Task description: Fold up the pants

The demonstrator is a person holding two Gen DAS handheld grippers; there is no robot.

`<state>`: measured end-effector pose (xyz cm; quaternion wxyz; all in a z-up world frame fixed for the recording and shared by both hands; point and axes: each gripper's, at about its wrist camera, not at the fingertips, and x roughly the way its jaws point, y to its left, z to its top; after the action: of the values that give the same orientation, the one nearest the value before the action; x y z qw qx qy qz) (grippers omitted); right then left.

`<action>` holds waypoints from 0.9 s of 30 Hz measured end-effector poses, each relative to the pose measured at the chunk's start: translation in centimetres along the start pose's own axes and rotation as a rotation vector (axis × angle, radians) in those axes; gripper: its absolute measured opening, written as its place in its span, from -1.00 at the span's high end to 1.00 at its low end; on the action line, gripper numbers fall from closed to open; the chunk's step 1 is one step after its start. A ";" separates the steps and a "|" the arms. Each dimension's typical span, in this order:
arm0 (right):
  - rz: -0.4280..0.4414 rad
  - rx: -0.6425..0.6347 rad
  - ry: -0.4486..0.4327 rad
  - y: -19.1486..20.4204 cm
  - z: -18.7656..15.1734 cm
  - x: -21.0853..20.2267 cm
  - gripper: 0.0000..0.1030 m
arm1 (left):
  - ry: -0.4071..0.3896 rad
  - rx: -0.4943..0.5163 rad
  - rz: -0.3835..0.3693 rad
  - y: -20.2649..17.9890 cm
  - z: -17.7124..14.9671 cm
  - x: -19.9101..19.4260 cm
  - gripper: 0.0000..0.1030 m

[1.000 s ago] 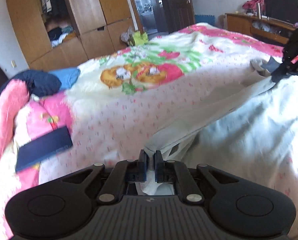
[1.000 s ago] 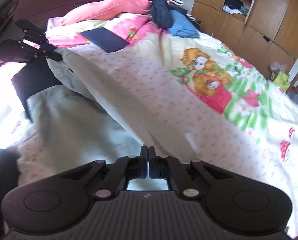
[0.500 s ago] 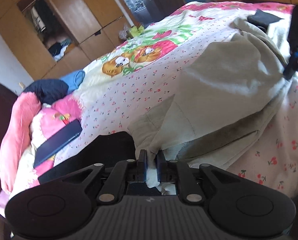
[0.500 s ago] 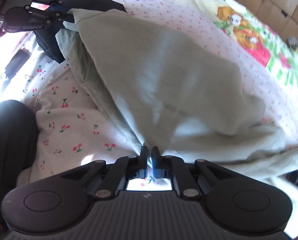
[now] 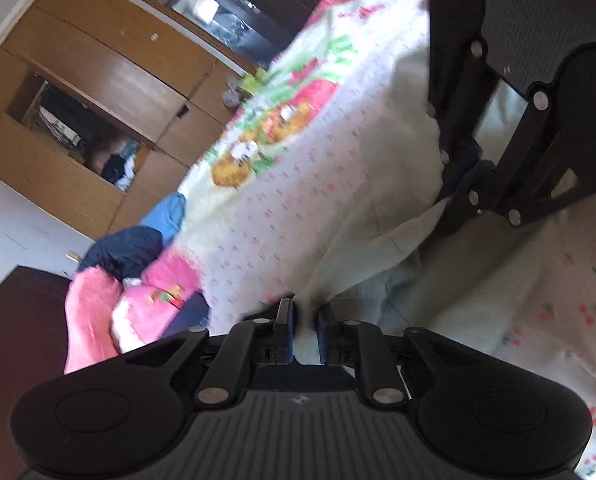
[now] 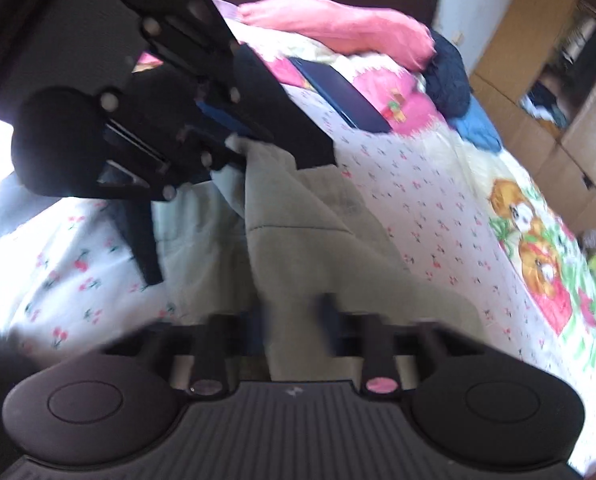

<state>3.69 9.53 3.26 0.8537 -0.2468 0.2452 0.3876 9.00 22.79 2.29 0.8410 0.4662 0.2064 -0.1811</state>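
Both tongs are close together over the near edge of the bed (image 6: 425,200), which is covered in a white cherry-print sheet with a cartoon bear patch. The pale grey-green cotton pants (image 6: 298,240) lie bunched between them in a narrow ridge, partly lifted off the sheet, not flat

Left tongs (image 5: 305,330): narrow gap between the two fingers with a pinch of the pale fabric in it, so they look clamped on an edge of the pants (image 5: 361,256). From the right wrist view the same tool sits at upper left with cloth hanging from its tip

Right tongs (image 6: 294,320): blurred with motion, fingers clearly apart, fabric running between them but with slack on both sides; looks like spread, not gripping. Left view shows that tool at upper right, tip touching or just beside the cloth, can't tell which

Progress, as a guess: one fold seems brought over, since two ends of the garment are gathered near each other and layers overlap. Not finished: the pile is rumpled, edges not lined up, nothing smoothed. Left to do: lay it down, square it, probably fold again

Beyond: a pink quilt (image 6: 337,28) with a flat navy folded cloth (image 6: 337,96) beside it near the dark headboard, and a brown wooden wardrobe (image 5: 90,72) with one door open
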 end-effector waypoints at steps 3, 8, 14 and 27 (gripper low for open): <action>-0.026 0.110 -0.131 -2.3 1.4 -4.8 0.94 | -0.092 -0.073 0.077 2.3 0.5 -2.2 0.43; -0.005 0.091 -0.090 0.2 -0.1 -4.7 0.91 | -0.028 -0.110 0.023 -0.4 -2.1 -1.9 0.43; 0.037 0.033 0.083 5.0 -4.4 0.4 0.85 | 0.105 -0.049 -0.037 -5.1 -5.4 -1.7 0.43; 0.044 0.327 0.041 1.7 -5.6 -3.1 0.51 | -0.021 -0.297 -0.022 -2.2 -2.1 -3.8 0.43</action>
<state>-0.73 5.42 0.54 0.8686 -0.1071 0.3276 0.3560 4.25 23.86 1.69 0.9008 0.3324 0.2271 -0.1628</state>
